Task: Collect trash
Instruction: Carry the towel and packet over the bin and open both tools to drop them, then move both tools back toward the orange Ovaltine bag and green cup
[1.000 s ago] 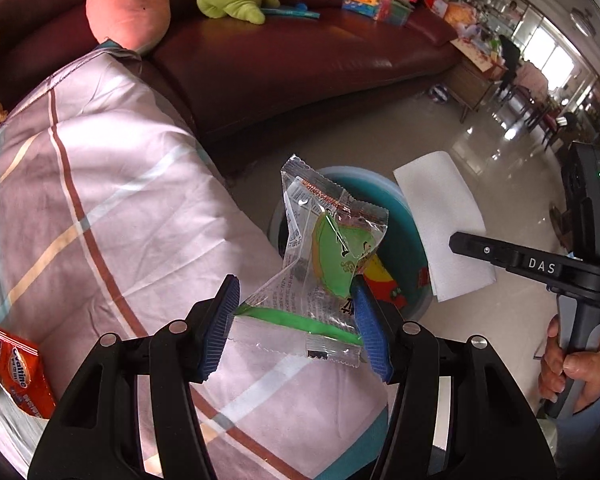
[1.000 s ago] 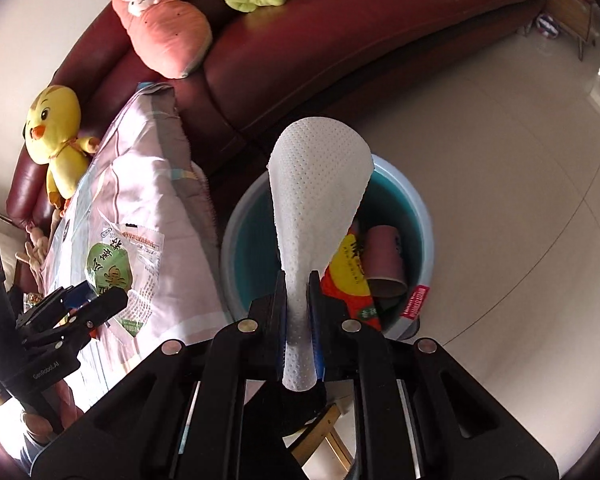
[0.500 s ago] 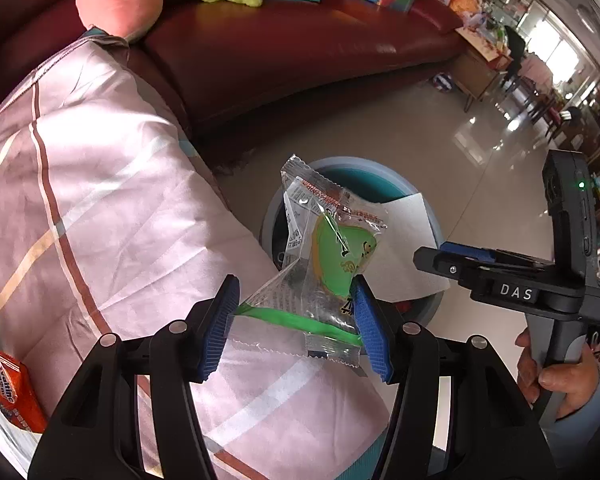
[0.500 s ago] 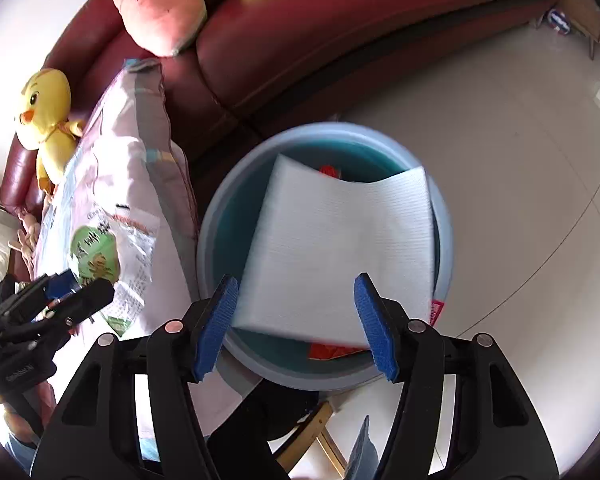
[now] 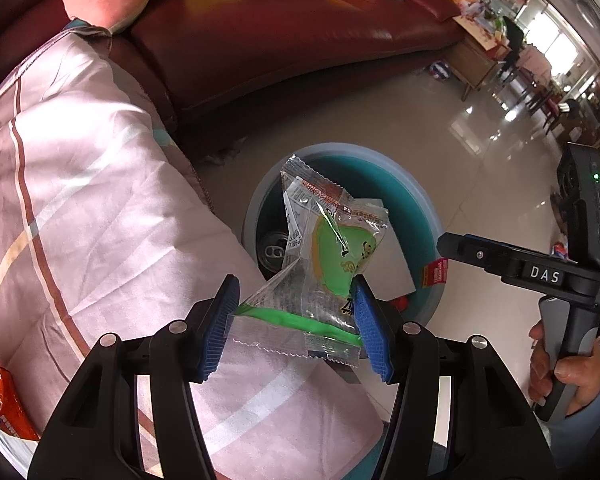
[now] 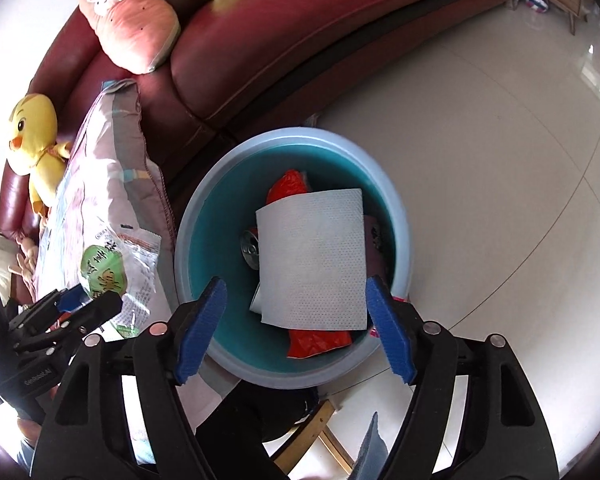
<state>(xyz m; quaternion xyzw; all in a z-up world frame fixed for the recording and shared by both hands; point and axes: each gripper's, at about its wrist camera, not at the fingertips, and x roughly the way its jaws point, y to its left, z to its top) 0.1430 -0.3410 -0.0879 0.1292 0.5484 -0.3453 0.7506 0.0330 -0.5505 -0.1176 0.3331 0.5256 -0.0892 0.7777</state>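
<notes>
Wrapper (image 5: 332, 252) (green-labelled) stands upright in left tongs (image 5: 296, 320).

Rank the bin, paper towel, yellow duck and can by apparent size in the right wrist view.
1. Bin
2. Paper towel
3. Yellow duck, though it sits farther from the camera, so true size is unsure
4. Can, mostly hidden under the towel

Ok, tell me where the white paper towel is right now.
In the right wrist view the white paper towel lies inside the blue bin, on the red wrapper and beside the can.
</notes>
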